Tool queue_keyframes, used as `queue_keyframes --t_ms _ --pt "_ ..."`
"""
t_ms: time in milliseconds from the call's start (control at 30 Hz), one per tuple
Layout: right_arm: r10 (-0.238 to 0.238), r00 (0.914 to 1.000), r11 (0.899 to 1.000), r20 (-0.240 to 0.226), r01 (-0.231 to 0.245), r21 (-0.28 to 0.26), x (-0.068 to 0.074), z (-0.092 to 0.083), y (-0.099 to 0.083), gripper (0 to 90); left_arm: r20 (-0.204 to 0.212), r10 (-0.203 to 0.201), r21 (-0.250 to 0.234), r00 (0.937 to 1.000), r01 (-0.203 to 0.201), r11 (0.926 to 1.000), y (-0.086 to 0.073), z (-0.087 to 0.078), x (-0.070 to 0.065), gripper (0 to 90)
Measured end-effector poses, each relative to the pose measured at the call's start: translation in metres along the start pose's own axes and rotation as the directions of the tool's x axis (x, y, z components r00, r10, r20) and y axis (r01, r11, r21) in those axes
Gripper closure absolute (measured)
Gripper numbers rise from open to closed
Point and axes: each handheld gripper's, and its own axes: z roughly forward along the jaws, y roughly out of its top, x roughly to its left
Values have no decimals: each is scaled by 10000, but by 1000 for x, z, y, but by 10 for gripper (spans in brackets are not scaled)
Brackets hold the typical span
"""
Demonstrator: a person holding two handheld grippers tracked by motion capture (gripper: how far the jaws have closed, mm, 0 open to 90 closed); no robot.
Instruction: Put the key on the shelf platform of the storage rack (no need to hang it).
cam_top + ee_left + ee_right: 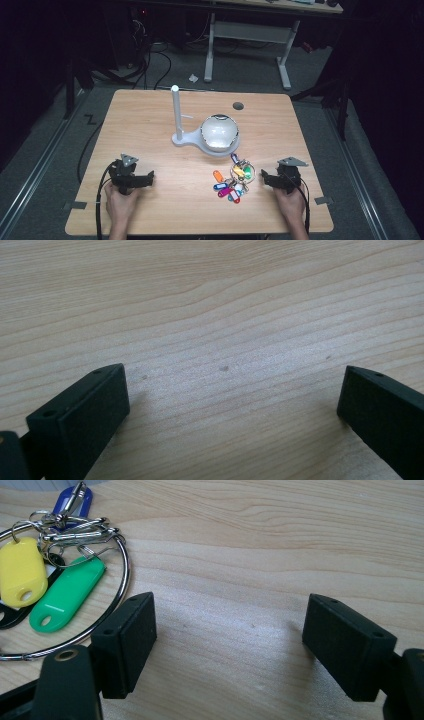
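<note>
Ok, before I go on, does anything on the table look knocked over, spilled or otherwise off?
Nothing stands out. The white stand is upright, with the bowl sitting on its base. The bunch of key tags lies in a heap on the table, on its big ring. Both grippers, left and right, rest open and hold nothing.

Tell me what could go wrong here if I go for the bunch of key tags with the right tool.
The right tool is open beside the key ring, with bare table between its jaws; closing now would likely grab nothing. The coloured tags hang loosely off the ring, so pinching one tag may leave the rest swinging or dragging. The bowl on the white stand sits just behind the bunch; a lift that swings toward it could knock it.
</note>
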Motion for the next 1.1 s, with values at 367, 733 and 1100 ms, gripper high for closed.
queue_keyframes --t_ms 367,733,1100 --pt "62 10000 10000 36 -62 1 0 0 0 227 2 7 -2 10000 -7 10000 0 0 0 6" --pt "30 10000 10000 48 -30 13 -1 -3 0 318 3 9 -4 10000 -9 10000 0 0 0 6" --pt "-19 9994 9997 -333 11 -232 0 -14 -3 416 0 0 -5 10000 0 10000 0 0 0 6"
